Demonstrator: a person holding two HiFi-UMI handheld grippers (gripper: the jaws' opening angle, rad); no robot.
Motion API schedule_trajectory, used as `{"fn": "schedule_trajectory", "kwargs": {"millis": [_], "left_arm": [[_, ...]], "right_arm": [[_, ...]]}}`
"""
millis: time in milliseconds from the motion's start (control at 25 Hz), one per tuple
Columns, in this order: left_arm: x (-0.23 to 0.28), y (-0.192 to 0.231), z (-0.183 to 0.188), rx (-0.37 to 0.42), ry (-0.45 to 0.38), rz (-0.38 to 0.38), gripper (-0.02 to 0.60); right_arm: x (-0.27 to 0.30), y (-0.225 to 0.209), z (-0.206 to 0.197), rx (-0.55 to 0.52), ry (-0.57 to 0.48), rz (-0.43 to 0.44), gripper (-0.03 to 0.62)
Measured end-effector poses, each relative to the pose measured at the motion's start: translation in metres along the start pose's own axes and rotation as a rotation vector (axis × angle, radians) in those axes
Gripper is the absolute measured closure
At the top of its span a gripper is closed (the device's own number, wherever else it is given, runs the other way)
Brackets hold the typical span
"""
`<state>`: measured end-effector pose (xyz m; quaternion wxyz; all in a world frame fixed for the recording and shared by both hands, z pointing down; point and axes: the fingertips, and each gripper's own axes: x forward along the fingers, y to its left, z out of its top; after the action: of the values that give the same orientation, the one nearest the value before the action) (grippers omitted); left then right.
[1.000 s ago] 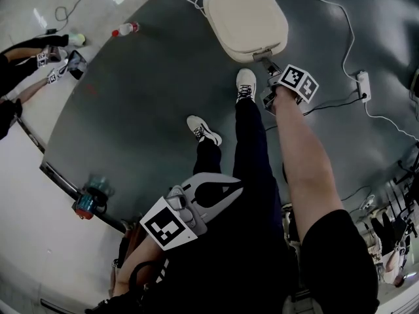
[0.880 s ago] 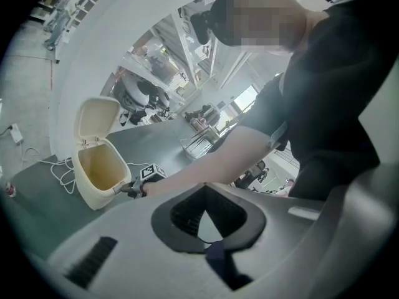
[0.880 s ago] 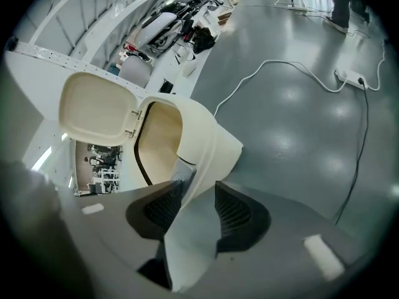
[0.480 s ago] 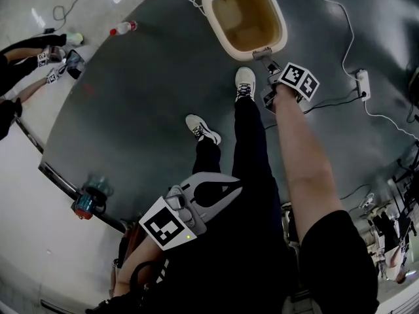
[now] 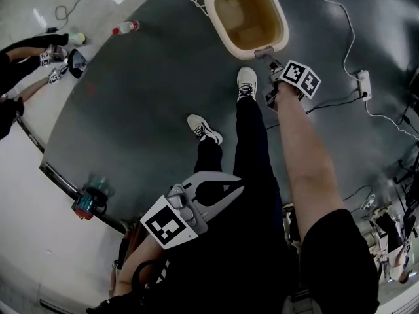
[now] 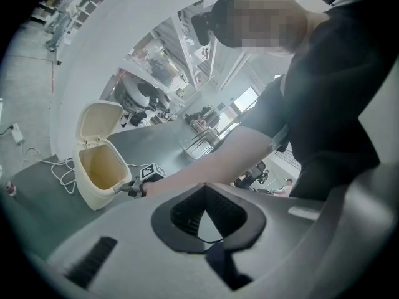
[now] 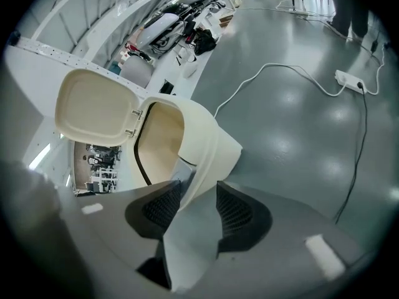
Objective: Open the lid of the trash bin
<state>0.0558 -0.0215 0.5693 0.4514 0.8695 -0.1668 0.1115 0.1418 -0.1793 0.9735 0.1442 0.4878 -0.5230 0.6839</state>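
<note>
1. trash bin (image 7: 209,142) stands on the grey floor (image 7: 299,136), far side of the scene, just past the person's shoe (image 5: 245,82). its mouth is open and nothing shows inside.
2. lid (image 7: 93,108) is swung up and back on its hinge at the bin's far edge, so the task looks done.
3. right gripper (image 7: 198,197) points down at the bin's near edge. its jaws are spread wide and have just been opening. the bin's front tab (image 5: 264,52) sits between them, and i see no squeeze on it, so i read it as let go.
4. left gripper (image 5: 239,188) hangs near the person's body, well apart from the bin. its tips are together with nothing in them.
5. risk: the tab is in the gap between the right pads, so a sideways or tilted pull-out could hook it and drag or tip the bin.
6. risk: a bump on the near rim could rock the lid forward and drop it shut. how firmly the hinge holds it up i cannot tell.
7. risk: the shoe is just beside the bin, so a step could knock it.
8. risk: a white cable (image 7: 274,73) and power strip (image 7: 349,80) lie on the floor to the right. they only matter if the bin slides that way.
</note>
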Motion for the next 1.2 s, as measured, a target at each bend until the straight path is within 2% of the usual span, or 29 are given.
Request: {"fn": "schedule_trajectory", "kwargs": {"millis": [160,200,280,320,560,720,840,1000,1200], "left_arm": [[-0.006,-0.011,-0.001,0.04,0.008,-0.008,0.581],[-0.009,-0.015,0.001,0.051,-0.003,-0.008,0.581],[-0.015,-0.023,0.009,0.07,-0.038,-0.006,0.581],[-0.018,-0.028,0.013,0.083,-0.056,-0.009,0.581],[-0.046,-0.068,0.049,0.222,-0.151,-0.046,0.581],[-0.076,-0.101,0.069,0.31,-0.203,-0.049,0.581],[-0.102,-0.123,0.077,0.333,-0.23,-0.046,0.581],[-0.144,-0.15,0.076,0.355,-0.25,-0.016,0.581],[-0.194,-0.174,0.08,0.344,-0.349,-0.006,0.581]], "right_arm": [[-0.013,0.011,0.005,-0.029,-0.059,0.037,0.444],[-0.021,0.014,0.005,-0.033,-0.078,0.04,0.468],[-0.037,0.023,0.0,-0.058,-0.091,0.049,0.565],[-0.046,0.029,-0.005,-0.076,-0.086,0.064,0.588],[-0.126,0.117,-0.014,-0.22,-0.126,0.267,0.588],[-0.206,0.192,-0.013,-0.318,-0.211,0.408,0.588],[-0.273,0.248,-0.02,-0.385,-0.283,0.523,0.588],[-0.359,0.316,-0.06,-0.529,-0.344,0.634,0.588],[-0.443,0.377,-0.128,-0.723,-0.391,0.716,0.588]]}}
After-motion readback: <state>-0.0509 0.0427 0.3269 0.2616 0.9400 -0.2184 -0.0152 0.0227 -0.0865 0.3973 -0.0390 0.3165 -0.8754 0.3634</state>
